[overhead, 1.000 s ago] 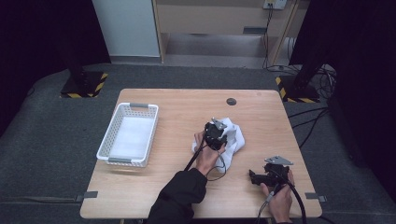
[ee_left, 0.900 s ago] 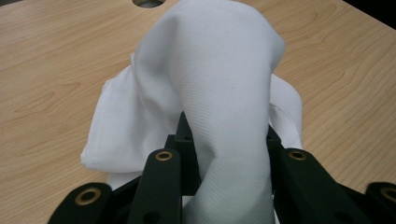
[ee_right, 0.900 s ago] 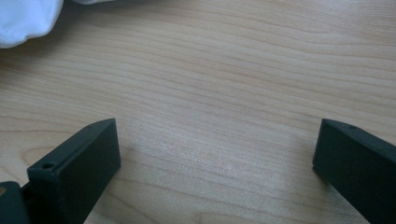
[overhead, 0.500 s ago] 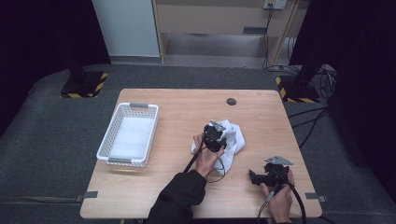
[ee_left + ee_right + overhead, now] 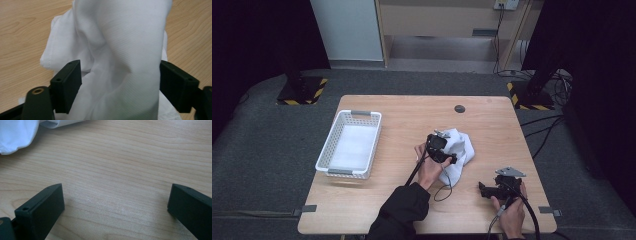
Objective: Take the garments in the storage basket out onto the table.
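Your left gripper (image 5: 451, 156) jaws just opened, letting go of the white cloth (image 5: 460, 145) btwn them, right of the basket (image 5: 348, 145); right gripper (image 5: 484, 190) open, empty — cloth prob. set down.

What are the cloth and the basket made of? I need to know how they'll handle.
Cloth: white woven fabric, seemingly thin cotton or a blend; matte, fine ribbed weave, soft folds, stitched hem. Basket: looks like white moulded plastic; perforated walls, grey handles, rigid shape.

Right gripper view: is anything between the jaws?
No, the right gripper has only bare table between its wide-apart jaws; the white cloth lies farther off.
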`<state>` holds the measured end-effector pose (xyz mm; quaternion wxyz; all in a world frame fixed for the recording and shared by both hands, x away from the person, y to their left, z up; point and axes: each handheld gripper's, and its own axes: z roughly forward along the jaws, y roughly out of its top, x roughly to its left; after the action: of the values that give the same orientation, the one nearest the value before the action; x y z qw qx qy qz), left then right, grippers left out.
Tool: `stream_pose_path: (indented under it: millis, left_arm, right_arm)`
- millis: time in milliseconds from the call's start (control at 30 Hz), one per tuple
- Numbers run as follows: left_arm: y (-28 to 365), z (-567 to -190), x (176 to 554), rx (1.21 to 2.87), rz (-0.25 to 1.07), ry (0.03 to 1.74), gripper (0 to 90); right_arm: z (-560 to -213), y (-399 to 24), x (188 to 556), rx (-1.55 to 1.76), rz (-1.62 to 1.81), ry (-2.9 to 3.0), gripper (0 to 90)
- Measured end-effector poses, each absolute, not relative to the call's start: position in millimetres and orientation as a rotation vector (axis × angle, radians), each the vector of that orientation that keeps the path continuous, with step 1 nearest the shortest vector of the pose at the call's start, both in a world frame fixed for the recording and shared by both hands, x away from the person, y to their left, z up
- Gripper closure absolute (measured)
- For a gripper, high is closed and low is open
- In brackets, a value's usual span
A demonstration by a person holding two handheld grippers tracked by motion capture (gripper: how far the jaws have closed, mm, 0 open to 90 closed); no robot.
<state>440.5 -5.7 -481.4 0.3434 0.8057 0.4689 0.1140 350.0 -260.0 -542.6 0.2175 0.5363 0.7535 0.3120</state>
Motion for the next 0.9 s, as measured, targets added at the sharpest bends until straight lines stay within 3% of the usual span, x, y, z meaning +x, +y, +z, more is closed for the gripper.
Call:
stream_pose_path:
  millis: [367, 900]
  left_arm:
    - [9, -471, 434, 2.009, 0.159, 1.205, 13.0]
    - [54, -447, 413, 1.854, 0.309, 1.221, 12.7]
  right_arm:
    - [-543, -260, 350, 1.485, 0.864, 2.087, 0.7]
    - [-543, -260, 350, 1.485, 0.864, 2.086, 0.7]
